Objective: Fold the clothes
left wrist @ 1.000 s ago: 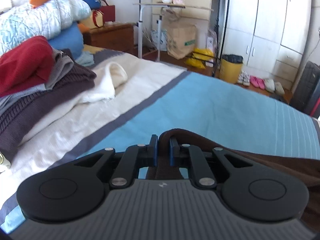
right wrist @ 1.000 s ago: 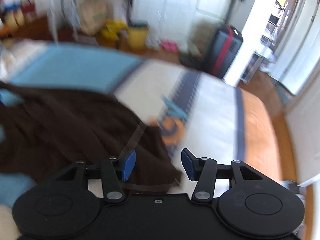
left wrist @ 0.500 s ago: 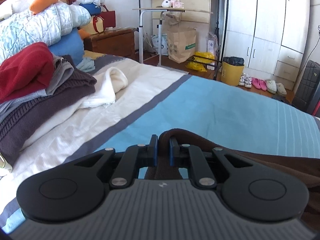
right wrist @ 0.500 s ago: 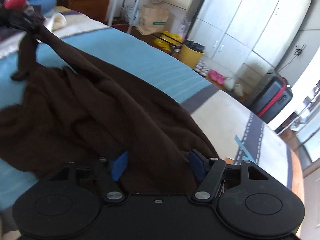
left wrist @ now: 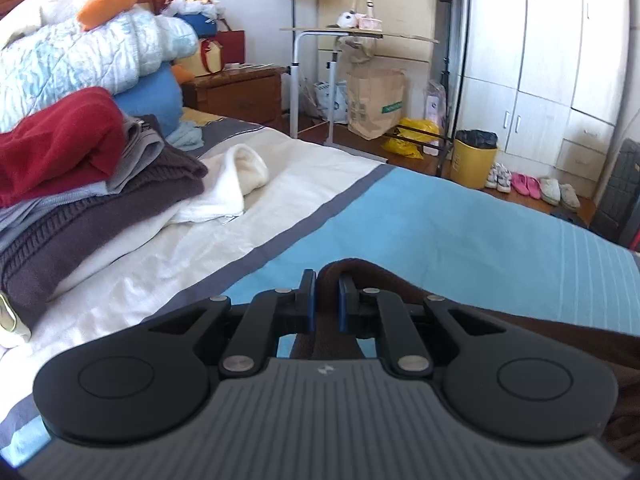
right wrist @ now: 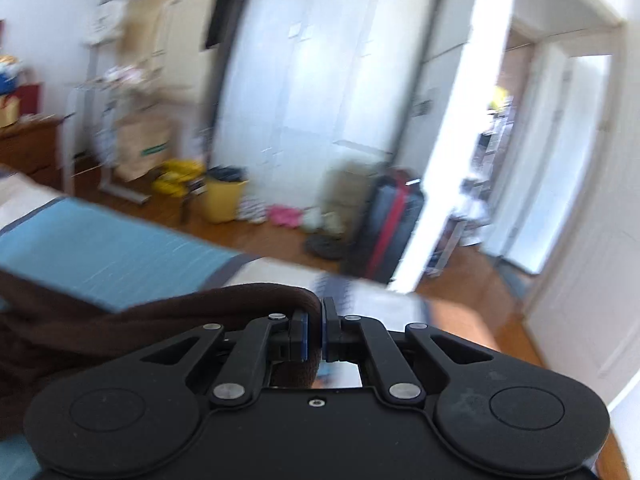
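At left, folded clothes (left wrist: pixel 80 184) sit stacked on the bed (left wrist: pixel 460 232). Our left gripper (left wrist: pixel 326 300) pinches one edge of the brown garment (left wrist: pixel 500 320); our right gripper (right wrist: pixel 314 332) clamps another, apparently spreading it above the bed for folding.

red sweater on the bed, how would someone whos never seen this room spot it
Start at the bed and look toward the headboard end, where a pile of folded clothes sits on the white part of the cover. The red sweater lies on top, the only red piece above grey and purple-brown knits.
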`<state>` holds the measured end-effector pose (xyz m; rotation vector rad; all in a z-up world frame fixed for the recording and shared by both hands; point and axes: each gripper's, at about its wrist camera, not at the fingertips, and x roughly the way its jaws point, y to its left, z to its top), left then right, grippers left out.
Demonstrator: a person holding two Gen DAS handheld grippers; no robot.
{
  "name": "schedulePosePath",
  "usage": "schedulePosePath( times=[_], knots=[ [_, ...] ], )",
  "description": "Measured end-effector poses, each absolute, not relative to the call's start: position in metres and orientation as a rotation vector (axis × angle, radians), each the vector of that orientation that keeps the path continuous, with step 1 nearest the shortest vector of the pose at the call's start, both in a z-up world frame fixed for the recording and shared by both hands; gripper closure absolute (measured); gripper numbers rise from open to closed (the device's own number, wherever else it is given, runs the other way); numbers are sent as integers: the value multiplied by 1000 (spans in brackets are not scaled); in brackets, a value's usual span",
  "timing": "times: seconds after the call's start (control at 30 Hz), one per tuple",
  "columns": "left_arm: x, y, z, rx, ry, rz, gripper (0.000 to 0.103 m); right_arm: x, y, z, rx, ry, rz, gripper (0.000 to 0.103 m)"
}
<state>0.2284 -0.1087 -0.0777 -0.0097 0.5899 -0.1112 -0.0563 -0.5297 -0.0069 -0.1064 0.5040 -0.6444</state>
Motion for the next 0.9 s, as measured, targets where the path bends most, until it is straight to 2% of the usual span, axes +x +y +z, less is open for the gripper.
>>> schedulePosePath(
  times=[0.1,0.23,0.37,0.5,0.63,0.73,0.9],
  knots=[
    [230,-100,-77,-42,585,-86,93,-82,-555,14,-67,483,-715,99],
    [232,-97,-78,-49,588,-68,93,-116,-586,18,18,568,-705,98],
    [229,-107,-81,13,564,-51,93,-134,-600,-23,158,725,-690,97],
    [221,-108,-72,37,497,-26,92,-146,-590,-46,191,798,-680,97],
    [229,-108,-82,60,591,-40,92,-160,-586,-28,204,748,-671,98],
    [236,-108,-90,77,661,-52,93,-161,-589,-38,173,878,-639,97],
    [244,-109,-101,95,764,-71,93,-160,-580,-91,235,1101,-559,94]
  ],
)
